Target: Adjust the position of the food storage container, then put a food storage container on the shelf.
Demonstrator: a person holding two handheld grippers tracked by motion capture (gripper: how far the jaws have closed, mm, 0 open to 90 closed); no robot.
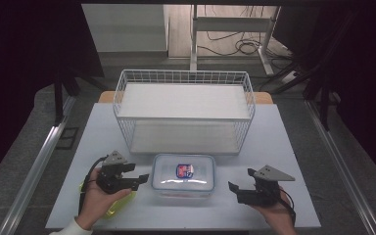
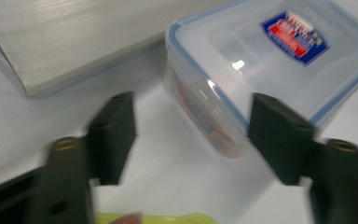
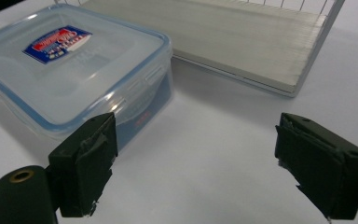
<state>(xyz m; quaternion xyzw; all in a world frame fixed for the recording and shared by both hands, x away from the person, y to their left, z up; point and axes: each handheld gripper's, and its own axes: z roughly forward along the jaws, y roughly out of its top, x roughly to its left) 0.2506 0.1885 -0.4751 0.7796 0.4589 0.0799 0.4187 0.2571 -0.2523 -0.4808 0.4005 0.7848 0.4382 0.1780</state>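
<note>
Left hand (image 1: 98,198): seen low at the table's left edge, wrist angled inward, wrapped around the gripper's body.
Left gripper (image 1: 138,179): jaws spread wide, nothing clamped; pointed right toward the box, whose near corner is seen just beyond the jaw tips in the left gripper view.
Yellow-green item (image 1: 120,205): glimpsed under the left hand; what it is cannot be told.
Box (image 1: 184,175): set flat on the white table (image 1: 284,147), between the two grippers and just in front of the wire shelf (image 1: 183,110). Clear plastic, rounded corners, blue-rimmed lid shut, red-and-blue label on top.
Right gripper (image 1: 239,187): jaws parted and empty, aimed left at the box, apart from it.
Right hand (image 1: 274,210): held low near the right edge.
</note>
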